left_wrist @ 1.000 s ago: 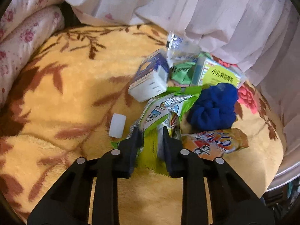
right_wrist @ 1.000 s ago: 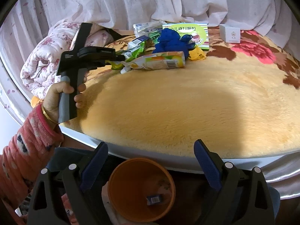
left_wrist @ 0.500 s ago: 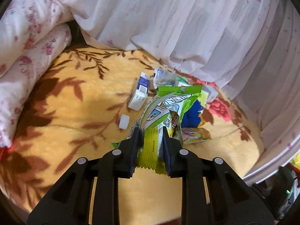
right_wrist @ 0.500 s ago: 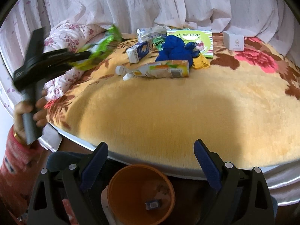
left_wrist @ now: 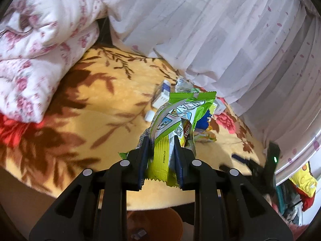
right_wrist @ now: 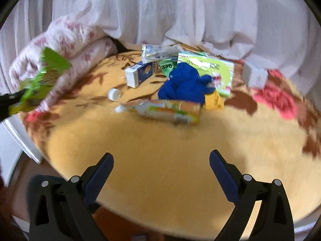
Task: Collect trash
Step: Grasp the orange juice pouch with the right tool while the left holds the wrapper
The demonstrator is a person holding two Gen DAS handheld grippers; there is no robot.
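The green wrapper (left_wrist: 172, 124) is pinched by the closed left gripper (left_wrist: 161, 156) above the orange bin (left_wrist: 176, 219) — if released early, it may flutter aside; the right gripper (right_wrist: 161, 166) is held wide open, empty.

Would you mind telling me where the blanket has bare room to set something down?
The yellow blanket lies bare between the right gripper and the orange wrapper, and again between the white cap and the floral quilt. Around the blue cloth it is crowded.
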